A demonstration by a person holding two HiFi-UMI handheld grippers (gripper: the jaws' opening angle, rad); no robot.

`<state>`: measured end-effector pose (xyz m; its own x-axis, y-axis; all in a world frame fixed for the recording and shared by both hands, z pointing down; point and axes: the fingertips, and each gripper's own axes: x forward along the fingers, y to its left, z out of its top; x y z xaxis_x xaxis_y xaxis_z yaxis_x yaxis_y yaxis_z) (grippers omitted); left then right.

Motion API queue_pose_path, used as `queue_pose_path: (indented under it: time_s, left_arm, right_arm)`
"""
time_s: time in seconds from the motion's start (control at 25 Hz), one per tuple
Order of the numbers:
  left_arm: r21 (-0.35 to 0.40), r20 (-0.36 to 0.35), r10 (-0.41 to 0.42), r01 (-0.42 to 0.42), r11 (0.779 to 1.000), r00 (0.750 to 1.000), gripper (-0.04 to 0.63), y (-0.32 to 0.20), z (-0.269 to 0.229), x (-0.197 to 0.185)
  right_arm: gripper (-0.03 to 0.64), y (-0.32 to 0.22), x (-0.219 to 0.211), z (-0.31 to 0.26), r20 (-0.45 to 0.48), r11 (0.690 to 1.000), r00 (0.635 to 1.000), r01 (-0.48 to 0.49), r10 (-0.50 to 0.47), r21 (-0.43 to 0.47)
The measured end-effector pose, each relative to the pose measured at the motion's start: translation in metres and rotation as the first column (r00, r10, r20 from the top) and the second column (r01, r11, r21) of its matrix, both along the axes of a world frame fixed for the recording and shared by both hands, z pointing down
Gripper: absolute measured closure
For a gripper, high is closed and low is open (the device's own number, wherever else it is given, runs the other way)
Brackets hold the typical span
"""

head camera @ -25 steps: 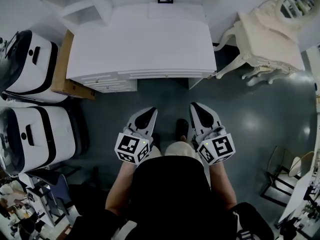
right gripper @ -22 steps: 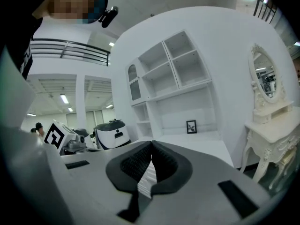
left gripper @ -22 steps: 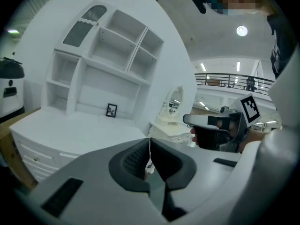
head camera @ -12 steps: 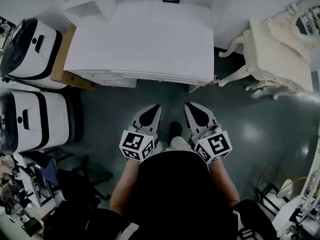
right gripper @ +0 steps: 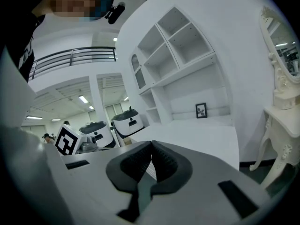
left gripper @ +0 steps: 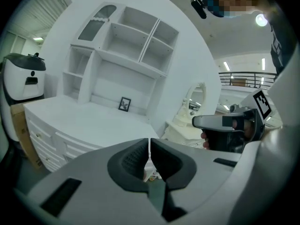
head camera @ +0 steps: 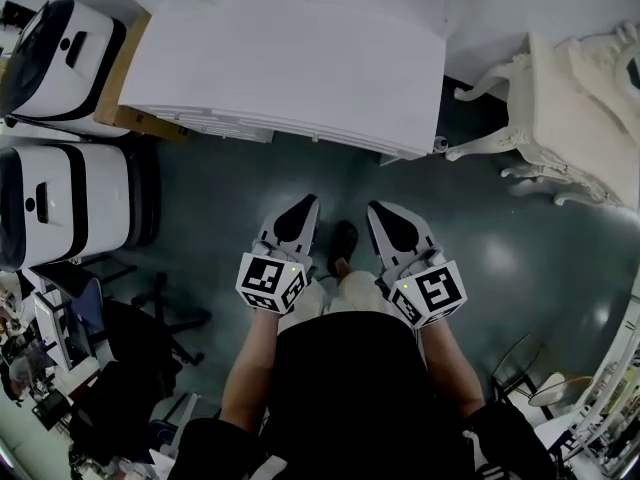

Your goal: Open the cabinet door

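Observation:
A white cabinet [head camera: 290, 58] with a wide flat top stands ahead of me in the head view, its front edge and drawers [head camera: 300, 133] facing me. Its open shelf unit [left gripper: 126, 46] rises behind the top, with a small framed picture [left gripper: 124, 104] on it. My left gripper [head camera: 303, 204] and right gripper [head camera: 378, 210] hang side by side over the dark floor, well short of the cabinet front. Both are shut with nothing between the jaws. The cabinet top also shows in the right gripper view [right gripper: 197, 135].
Two white-and-black machines [head camera: 60, 203] stand at the left beside a cardboard box [head camera: 125, 88]. An ornate white dressing table [head camera: 570, 108] with a mirror [right gripper: 281, 41] stands at the right. Chairs and clutter fill the lower left corner [head camera: 120, 348]. My foot [head camera: 343, 243] shows between the grippers.
The view has tilted and shifted, so the cabinet sits higher and more askew in the frame. Both grippers moved slightly down and stay shut, side by side.

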<state>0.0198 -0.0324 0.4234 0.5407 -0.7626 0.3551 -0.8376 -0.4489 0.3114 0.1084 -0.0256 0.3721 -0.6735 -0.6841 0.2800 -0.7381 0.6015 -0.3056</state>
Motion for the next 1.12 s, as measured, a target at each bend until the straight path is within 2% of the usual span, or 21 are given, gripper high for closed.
queue_pose_path:
  time_s: [0.16, 0.4, 0.8, 0.96, 1.12]
  left_arm:
    - [-0.032, 0.025, -0.013, 0.014, 0.999, 1.0, 0.571, -0.005, 0.022, 0.001]
    - [-0.041, 0.022, -0.002, 0.003, 0.999, 1.0, 0.571, -0.022, 0.052, -0.003]
    - [-0.073, 0.038, 0.034, -0.031, 0.997, 0.999, 0.569, -0.063, 0.122, -0.011]
    - [-0.114, 0.054, 0.053, -0.047, 0.992, 0.997, 0.525, -0.079, 0.153, -0.012]
    - [-0.147, 0.074, 0.077, -0.065, 0.987, 0.994, 0.514, -0.09, 0.183, -0.017]
  right_arm:
    - [0.598, -0.004, 0.005, 0.017, 0.006, 1.0, 1.0, -0.005, 0.006, -0.029]
    - [0.598, -0.008, 0.0, 0.039, -0.013, 0.998, 1.0, -0.012, 0.011, -0.067]
    - [0.598, -0.022, 0.002, 0.063, -0.064, 0.993, 0.995, -0.084, 0.079, -0.087]
    - [0.598, -0.034, 0.004, 0.071, -0.077, 0.988, 0.99, -0.128, 0.121, -0.09]
    - [0.598, -0.04, 0.0, 0.079, -0.084, 0.982, 0.984, -0.164, 0.156, -0.098]
